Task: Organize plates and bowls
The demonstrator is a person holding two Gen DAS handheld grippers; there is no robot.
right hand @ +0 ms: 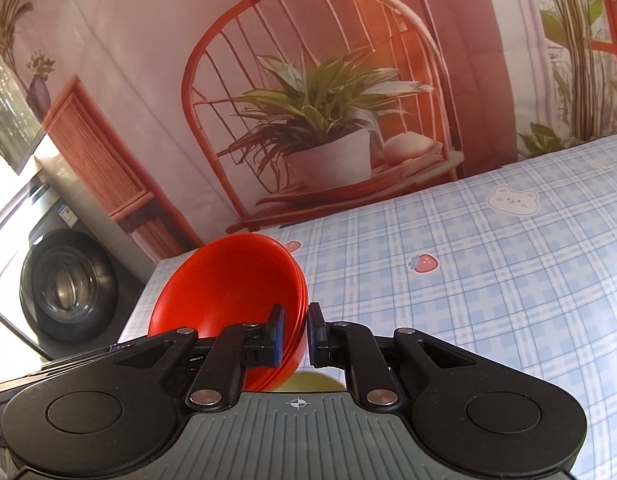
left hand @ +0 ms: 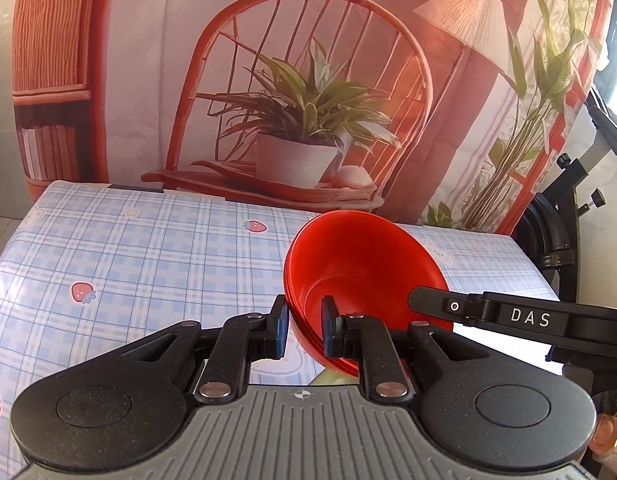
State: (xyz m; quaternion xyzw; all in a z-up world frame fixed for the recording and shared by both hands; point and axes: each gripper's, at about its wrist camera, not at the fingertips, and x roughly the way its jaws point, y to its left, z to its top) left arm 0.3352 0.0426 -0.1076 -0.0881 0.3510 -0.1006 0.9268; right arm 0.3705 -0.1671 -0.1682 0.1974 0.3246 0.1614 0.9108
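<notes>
A stack of nested red bowls (left hand: 360, 272) is held tilted above the table, gripped from both sides. My left gripper (left hand: 305, 330) is shut on the stack's left rim, one pad outside and one inside. My right gripper (right hand: 295, 334) is shut on the opposite rim of the red bowls (right hand: 228, 284). The right gripper's black arm (left hand: 520, 318) marked DAS shows in the left wrist view. A pale yellow-green dish (right hand: 310, 382) peeks out below the bowls, mostly hidden.
The table has a blue plaid cloth (left hand: 148, 248) with strawberry and bear prints. A printed backdrop (left hand: 300, 80) of a chair and plant hangs behind it. A washing machine (right hand: 64, 284) stands left of the table. A black stand (left hand: 564, 216) is at the right.
</notes>
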